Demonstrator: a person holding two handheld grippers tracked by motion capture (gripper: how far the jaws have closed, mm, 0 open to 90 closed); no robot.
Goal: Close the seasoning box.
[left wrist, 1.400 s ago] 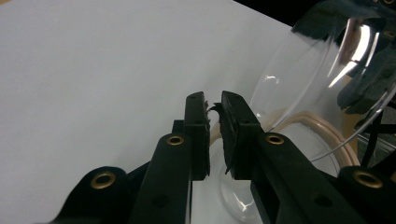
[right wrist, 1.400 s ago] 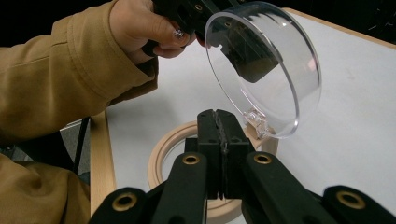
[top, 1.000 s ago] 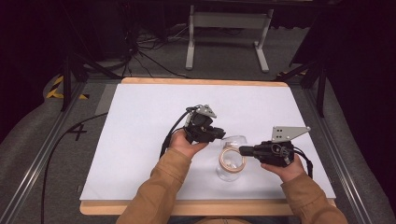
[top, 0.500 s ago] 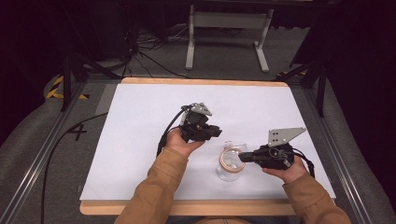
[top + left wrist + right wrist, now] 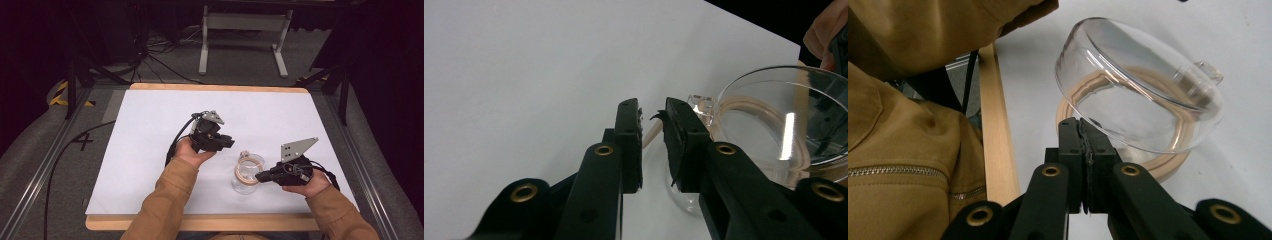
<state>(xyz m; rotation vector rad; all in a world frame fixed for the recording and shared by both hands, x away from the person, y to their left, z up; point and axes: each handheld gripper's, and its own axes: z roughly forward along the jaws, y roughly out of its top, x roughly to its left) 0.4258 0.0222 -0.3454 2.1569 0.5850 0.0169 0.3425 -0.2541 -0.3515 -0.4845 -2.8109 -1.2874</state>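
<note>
A clear domed container (image 5: 243,185) with a tan ring (image 5: 249,166) at its mouth sits on the white table sheet (image 5: 150,150), tilted. My right gripper (image 5: 259,178) is shut on its rim; in the right gripper view the jaws (image 5: 1080,122) meet at the edge of the tan ring (image 5: 1168,165) under the clear dome (image 5: 1148,90). My left gripper (image 5: 231,142) hovers just up-left of the container. Its jaws (image 5: 651,107) have just been opening, a narrow gap between them with nothing in it. The container (image 5: 774,145) and its small clear tab (image 5: 701,104) lie right behind them.
The table's wooden front edge (image 5: 200,222) is close to the person's tan sleeves (image 5: 165,205). A metal stand (image 5: 242,20) and cables (image 5: 160,45) lie on the floor beyond the far edge. Rails (image 5: 40,185) run along both sides of the table.
The left gripper's jaws have parted and drawn back a little from the container. The right gripper has kept its hold and the container has stayed about where it was.
</note>
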